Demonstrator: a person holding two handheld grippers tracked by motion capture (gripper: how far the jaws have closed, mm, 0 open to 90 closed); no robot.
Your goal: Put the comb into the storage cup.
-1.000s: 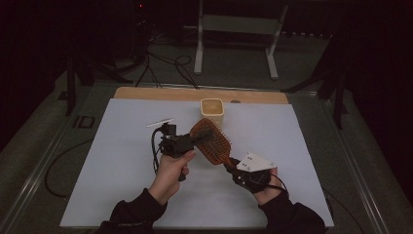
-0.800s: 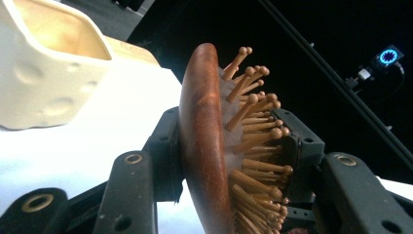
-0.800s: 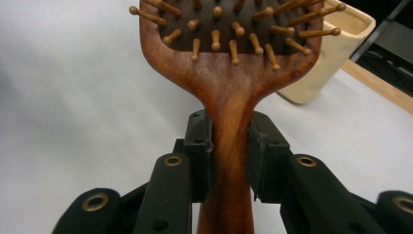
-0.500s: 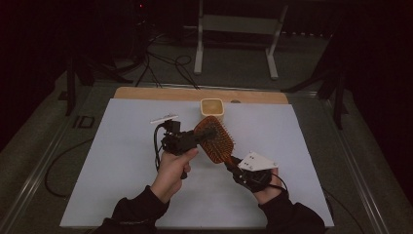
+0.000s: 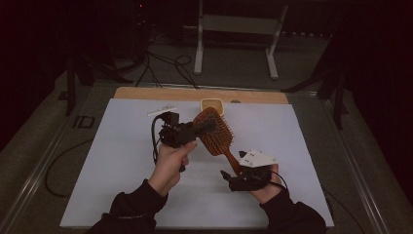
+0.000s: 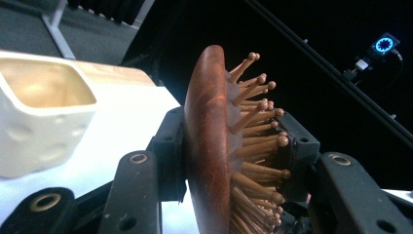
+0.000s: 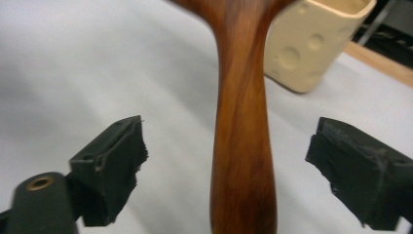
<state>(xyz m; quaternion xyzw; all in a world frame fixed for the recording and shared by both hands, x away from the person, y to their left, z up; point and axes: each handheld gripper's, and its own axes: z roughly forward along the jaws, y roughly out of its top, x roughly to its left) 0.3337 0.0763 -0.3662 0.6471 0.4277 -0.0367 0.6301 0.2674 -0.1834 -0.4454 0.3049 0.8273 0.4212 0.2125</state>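
A brown wooden hairbrush (image 5: 217,135) with peg bristles is held off the white mat. My left gripper (image 5: 207,126) is shut on its oval head, one pad on the smooth back and the other against the bristles (image 6: 253,141). In the left gripper view the brush head (image 6: 207,146) stands on edge between the jaws of the left gripper (image 6: 233,146). My right gripper (image 5: 233,165) is at the handle end near the front right. Seen from the right gripper view, the right gripper (image 7: 231,151) is open, with the handle (image 7: 241,122) running between its pads (image 7: 119,151), touching neither.
A cream square cup (image 5: 212,104) with dimpled sides stands at the back of the mat (image 5: 117,161), just beyond the brush. A small white object (image 5: 162,110) lies at the back left. A wooden strip (image 5: 160,93) borders the far edge.
My left gripper has carried the brush head a little farther from the person and higher. The right hand has stayed about where it was.
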